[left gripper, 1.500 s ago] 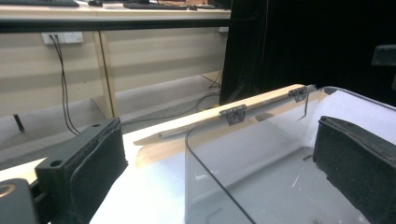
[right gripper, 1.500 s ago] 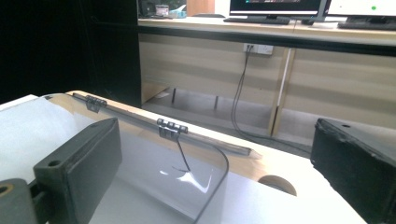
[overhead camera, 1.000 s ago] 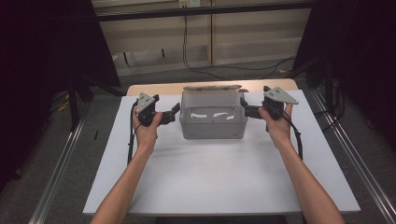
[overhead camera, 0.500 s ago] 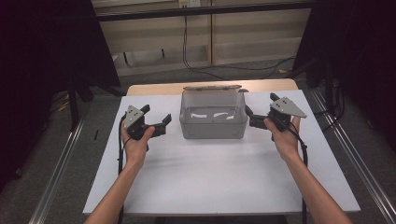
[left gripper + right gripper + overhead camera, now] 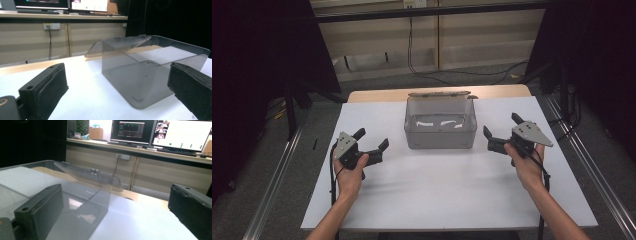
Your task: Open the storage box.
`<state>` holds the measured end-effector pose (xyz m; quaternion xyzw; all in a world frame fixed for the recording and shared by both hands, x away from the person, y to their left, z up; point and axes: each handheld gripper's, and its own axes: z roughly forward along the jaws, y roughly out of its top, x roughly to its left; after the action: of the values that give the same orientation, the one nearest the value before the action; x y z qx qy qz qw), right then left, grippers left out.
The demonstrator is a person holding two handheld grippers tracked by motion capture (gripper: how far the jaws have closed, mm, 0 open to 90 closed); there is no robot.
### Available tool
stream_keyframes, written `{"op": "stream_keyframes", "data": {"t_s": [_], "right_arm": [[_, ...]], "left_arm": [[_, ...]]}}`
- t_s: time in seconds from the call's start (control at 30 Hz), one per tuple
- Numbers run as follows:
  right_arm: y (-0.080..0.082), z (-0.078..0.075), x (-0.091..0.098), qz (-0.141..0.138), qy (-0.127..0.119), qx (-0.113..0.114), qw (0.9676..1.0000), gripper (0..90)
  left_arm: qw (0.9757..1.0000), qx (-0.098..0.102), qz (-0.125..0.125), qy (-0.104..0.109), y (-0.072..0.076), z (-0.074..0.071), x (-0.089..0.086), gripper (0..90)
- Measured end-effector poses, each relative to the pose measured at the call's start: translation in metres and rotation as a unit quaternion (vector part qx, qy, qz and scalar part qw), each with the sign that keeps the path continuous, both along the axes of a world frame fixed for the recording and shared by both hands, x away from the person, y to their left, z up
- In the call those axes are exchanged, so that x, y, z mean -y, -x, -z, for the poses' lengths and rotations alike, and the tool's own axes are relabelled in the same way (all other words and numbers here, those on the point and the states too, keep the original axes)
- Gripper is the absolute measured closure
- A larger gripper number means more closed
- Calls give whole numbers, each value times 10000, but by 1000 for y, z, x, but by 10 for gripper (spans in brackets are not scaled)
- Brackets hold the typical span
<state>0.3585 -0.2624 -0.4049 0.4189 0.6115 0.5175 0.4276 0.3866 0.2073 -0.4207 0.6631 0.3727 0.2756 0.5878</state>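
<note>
High view: clear plastic box (image 5: 440,131), lid (image 5: 439,93) hinged back, is seen at the table's (image 5: 447,190) far centre. Left gripper (image 5: 373,141) and right gripper (image 5: 502,131) are held wide open and empty, apart from the box on either side.

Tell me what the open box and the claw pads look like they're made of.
Box: apparently smoky clear plastic, glossy; the table shows through its walls. Left claw pads: matte black, likely rubber or foam, with a slightly rough face.
</note>
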Motion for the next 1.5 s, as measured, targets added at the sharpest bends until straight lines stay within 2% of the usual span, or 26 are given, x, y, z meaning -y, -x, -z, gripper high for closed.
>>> {"op": "stream_keyframes", "data": {"t_s": [0.07,0.13,0.17,0.47,0.67,0.77,0.93,1.03,1.13,1.23,1.33,1.37,1.4,1.43,1.47,1.5], "right_arm": [[6,1,3,60,31,29,10000,0],[12,4,6,65,-43,13,10000,0],[16,5,7,81,4,14,10000,0],[43,4,18,260,-138,98,9995,0],[60,14,23,337,-150,-111,9993,0],[68,20,26,354,-312,-350,9983,0],[79,26,26,406,-195,-401,9982,0],[88,25,26,427,-243,-428,9979,0],[98,26,28,404,-262,-489,9976,0],[106,30,30,400,-213,-565,9974,0],[109,33,33,383,-171,-597,9973,0],[109,33,34,394,-145,-568,9975,0],[109,34,35,428,-223,-546,9973,2],[109,33,36,439,-325,-608,9967,0],[109,34,35,432,-336,-618,9966,0],[109,35,34,454,-254,-620,9967,0]], "left_arm": [[10000,-26,17,19,8,0,0,23],[10000,-40,78,-47,13,0,0,23],[9999,-57,65,-75,16,1,-2,23],[9995,-180,-248,2,33,11,-19,23],[9991,-256,-322,89,46,14,-27,34],[9987,-344,-328,180,55,15,-28,33],[9988,-375,-284,166,66,16,-30,33],[9990,-359,-274,60,71,18,-34,33],[9986,-387,-369,-17,75,20,-37,33],[9982,-326,-501,27,79,20,-38,33],[9983,-373,-439,-32,83,24,-39,33],[9982,-415,-424,-1,84,25,-38,32],[9980,-474,-404,50,83,25,-39,32],[9980,-423,-452,109,83,24,-39,33],[9980,-354,-518,104,82,23,-39,33],[9979,-375,-520,77,81,23,-39,33]]}}
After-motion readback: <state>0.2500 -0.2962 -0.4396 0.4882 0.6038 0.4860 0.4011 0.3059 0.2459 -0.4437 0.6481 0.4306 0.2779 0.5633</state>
